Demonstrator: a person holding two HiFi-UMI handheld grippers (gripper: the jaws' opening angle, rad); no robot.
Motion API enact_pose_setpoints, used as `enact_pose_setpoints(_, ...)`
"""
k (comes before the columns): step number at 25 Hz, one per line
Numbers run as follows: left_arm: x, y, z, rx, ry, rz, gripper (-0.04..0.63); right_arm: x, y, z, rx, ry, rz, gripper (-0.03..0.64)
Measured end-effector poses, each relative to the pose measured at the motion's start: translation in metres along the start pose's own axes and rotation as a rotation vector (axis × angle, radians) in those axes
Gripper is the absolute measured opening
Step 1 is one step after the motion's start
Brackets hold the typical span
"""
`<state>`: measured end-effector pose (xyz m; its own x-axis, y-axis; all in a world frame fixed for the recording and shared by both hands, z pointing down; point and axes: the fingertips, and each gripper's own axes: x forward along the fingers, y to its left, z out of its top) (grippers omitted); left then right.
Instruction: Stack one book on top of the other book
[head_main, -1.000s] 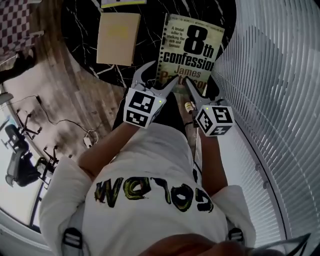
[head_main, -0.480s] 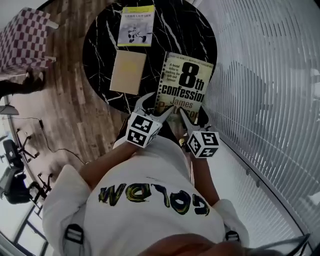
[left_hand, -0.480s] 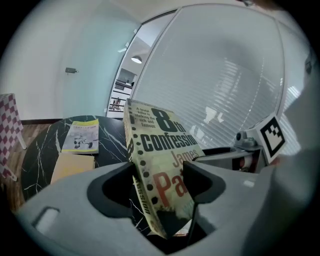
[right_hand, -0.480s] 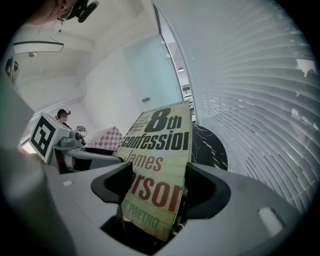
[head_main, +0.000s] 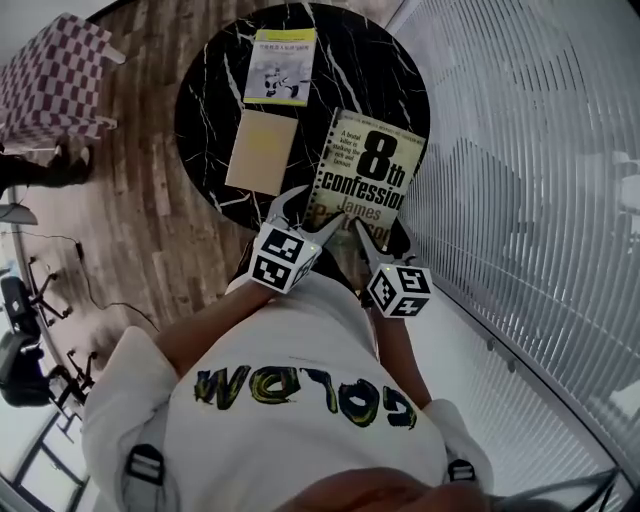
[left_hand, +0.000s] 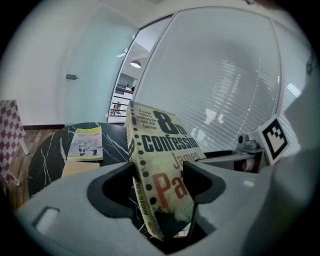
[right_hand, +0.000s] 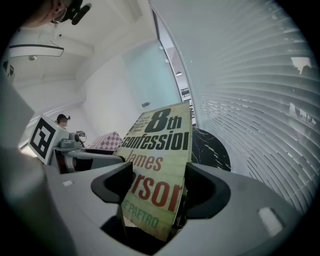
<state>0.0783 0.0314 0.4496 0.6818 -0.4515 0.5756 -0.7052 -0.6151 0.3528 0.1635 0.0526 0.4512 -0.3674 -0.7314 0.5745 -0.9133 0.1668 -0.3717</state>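
Observation:
A paperback titled "8th confession" (head_main: 365, 168) hangs tilted above the near right part of a round black marble table (head_main: 205, 95). Both grippers hold it by its near edge. My left gripper (head_main: 312, 214) is shut on the book's near left corner, by the spine (left_hand: 141, 172). My right gripper (head_main: 377, 234) is shut on the near right corner (right_hand: 155, 192). A plain tan book (head_main: 262, 152) lies flat on the table to the left of the held one. Beyond it lies a yellow-and-white book (head_main: 281, 66), also seen in the left gripper view (left_hand: 86, 144).
A chequered seat (head_main: 60, 85) stands on the wooden floor left of the table. Slatted window blinds (head_main: 540, 180) run close along the right side. Cables and dark equipment (head_main: 25, 340) sit at the lower left. The person's white shirt fills the bottom.
Both grippers have lifted the "8th confession" book upward together. The table and the two flat books now look smaller and further below.

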Motion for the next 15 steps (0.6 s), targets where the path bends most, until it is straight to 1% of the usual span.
enact_pose_setpoints(3, -0.012, 0.001, 0.008, 0.001, -0.009, 0.016, 0.313, -0.004, 0.011, 0.007, -0.006, -0.003, 0.011, 0.333)
enact_pose_setpoints(6, -0.019, 0.012, 0.009, -0.013, -0.015, 0.050, 0.313, 0.006, 0.021, 0.009, -0.016, 0.007, 0.047, 0.333)
enact_pose_setpoints(10, -0.028, 0.052, 0.006, -0.048, -0.031, 0.129, 0.313, 0.044, 0.041, 0.007, -0.014, 0.036, 0.138, 0.333)
enact_pose_setpoints(15, -0.061, 0.089, -0.002, -0.076, -0.053, 0.204, 0.313, 0.070, 0.084, 0.001, -0.037, 0.055, 0.218, 0.331)
